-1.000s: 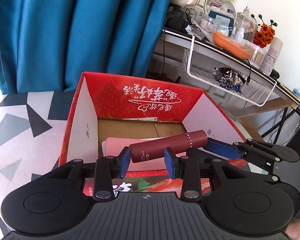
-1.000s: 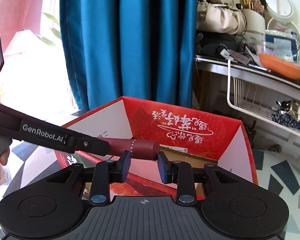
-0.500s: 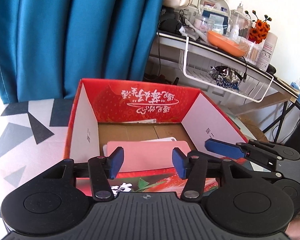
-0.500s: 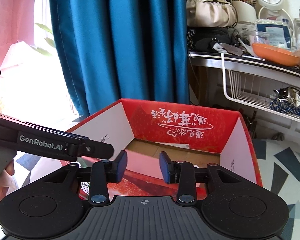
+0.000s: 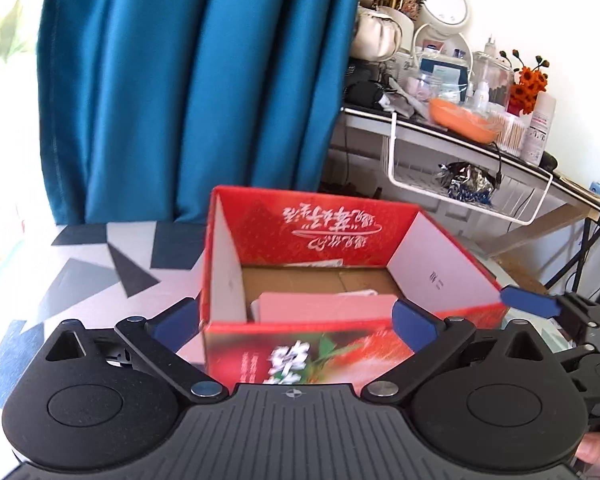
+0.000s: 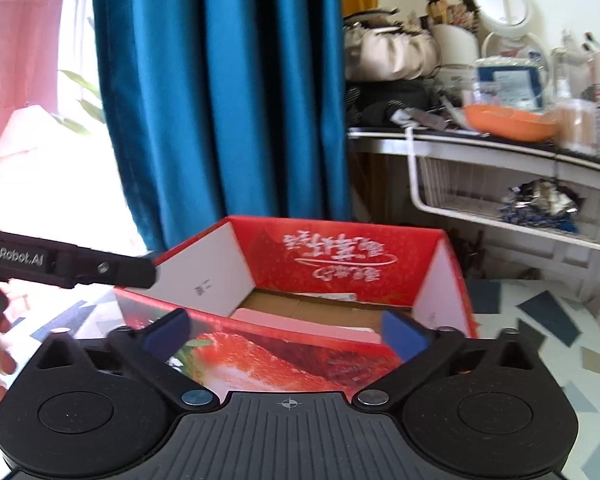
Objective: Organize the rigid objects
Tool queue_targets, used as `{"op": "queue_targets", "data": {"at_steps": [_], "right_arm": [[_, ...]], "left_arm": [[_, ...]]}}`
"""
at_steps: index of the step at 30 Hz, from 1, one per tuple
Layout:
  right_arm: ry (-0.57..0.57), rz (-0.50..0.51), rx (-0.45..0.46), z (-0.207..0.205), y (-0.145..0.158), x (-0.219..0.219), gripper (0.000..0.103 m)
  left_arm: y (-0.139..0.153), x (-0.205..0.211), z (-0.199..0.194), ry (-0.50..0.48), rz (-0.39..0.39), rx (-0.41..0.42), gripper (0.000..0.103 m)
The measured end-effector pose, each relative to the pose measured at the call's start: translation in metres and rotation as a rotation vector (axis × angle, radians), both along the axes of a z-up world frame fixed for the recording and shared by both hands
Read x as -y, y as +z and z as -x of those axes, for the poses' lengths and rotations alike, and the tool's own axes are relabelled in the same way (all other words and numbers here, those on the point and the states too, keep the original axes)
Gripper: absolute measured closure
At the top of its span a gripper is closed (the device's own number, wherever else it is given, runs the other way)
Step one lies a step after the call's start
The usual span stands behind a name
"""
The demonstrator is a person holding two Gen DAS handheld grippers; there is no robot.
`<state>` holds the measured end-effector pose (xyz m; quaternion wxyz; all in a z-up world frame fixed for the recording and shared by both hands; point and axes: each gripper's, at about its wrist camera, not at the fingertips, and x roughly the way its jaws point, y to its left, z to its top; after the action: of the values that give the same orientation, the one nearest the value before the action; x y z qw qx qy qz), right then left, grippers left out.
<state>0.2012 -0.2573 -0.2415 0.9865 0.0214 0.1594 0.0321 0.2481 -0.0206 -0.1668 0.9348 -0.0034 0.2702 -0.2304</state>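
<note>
Dropped: the maroon tube you held at both ends a second ago is gone from view, presumably inside the red box [image 5: 312, 332] beside the pink card [image 5: 324, 307]. Left gripper [image 5: 296, 322] and right gripper [image 6: 284, 330] jaws are opening wide, empty. Release step done; next, fetch another item. "GenRobot.AI" is readable in the right view.

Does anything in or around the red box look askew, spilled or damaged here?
Nothing stands out. The red box sits upright and undamaged on the patterned table, with a pink flat item lying inside it. Both grippers are opening, nothing between their jaws.
</note>
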Motion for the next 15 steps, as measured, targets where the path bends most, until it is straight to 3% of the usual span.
{"op": "queue_targets", "data": {"at_steps": [7,15], "right_arm": [[-0.012,0.012,0.006,0.024,-0.012,-0.001,0.0],[0.003,0.014,-0.018,0.048,-0.043,-0.001,0.0]], "left_arm": [[-0.01,-0.014,0.024,0.015,-0.007,-0.035,0.0],[-0.029,-0.023,0.062,0.075,-0.026,0.017,0.0]]}}
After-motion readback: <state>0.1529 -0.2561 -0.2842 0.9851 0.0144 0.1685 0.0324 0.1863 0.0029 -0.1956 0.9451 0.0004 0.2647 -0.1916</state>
